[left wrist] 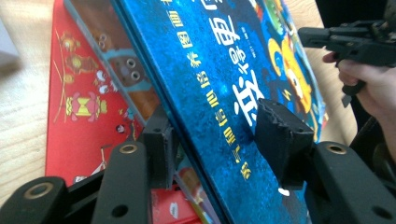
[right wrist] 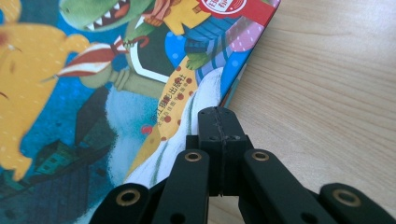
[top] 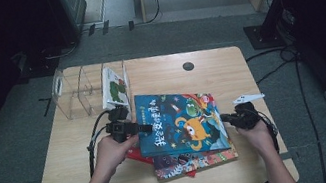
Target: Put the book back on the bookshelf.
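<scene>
Left gripper view: jaws straddle blue book (left wrist: pixel 210 93), seemingly gripping.

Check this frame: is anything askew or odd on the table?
Yes. The top blue book is tilted, its left edge raised off the stack between the left gripper jaws. The red book below juts out leftward. The right gripper, jaws shut, sits at its right edge.
</scene>
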Tool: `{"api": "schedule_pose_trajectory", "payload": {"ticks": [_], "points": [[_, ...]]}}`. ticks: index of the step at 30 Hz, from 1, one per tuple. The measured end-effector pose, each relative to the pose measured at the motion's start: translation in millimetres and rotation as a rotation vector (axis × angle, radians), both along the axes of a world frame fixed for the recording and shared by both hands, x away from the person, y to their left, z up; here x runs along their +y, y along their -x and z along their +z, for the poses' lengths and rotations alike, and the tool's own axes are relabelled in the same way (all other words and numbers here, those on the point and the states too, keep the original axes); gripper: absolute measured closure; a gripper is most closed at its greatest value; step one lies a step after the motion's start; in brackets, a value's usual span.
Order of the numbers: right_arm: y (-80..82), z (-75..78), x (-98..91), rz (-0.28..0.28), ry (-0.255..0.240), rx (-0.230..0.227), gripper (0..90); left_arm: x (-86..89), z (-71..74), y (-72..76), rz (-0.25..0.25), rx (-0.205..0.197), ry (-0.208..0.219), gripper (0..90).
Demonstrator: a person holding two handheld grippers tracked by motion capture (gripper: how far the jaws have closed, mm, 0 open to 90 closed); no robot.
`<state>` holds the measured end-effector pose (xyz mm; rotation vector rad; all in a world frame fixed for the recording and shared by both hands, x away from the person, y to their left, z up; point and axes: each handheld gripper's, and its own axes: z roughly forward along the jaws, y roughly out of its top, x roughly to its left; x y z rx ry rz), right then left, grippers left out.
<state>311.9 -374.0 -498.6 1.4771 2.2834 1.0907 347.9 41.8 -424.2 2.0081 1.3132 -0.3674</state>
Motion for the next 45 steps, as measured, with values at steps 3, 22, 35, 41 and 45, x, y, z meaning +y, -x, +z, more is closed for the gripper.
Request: {"api": "schedule_pose_trajectory", "payload": {"ticks": [3, 22, 35, 41, 45], "points": [[1.7, 2.6, 1.5, 0.011, -0.005, -0.022, 90.0, -2.0, 15.2, -1.5, -0.018, -0.012, -0.017, 54.7], [-5.0, 1.0, 40.6, 0.14, -0.041, -0.046, 90.0, 8.6, 74.0, -23.9, -0.001, 0.045, -0.049, 62.2], [-14.4, -0.2, 62.3, 0.211, -0.026, -0.072, 90.0, 4.9, 104.2, -47.8, 0.037, 0.053, -0.091, 69.4], [-16.9, 0.2, 75.7, 0.256, -0.003, -0.092, 87.0, -2.3, 106.1, -56.2, -0.006, 0.11, -0.093, 72.8], [-18.6, 1.6, 76.7, 0.273, -0.003, -0.076, 78.9, 1.6, 112.3, -59.9, -0.036, 0.15, -0.047, 79.1]]}}
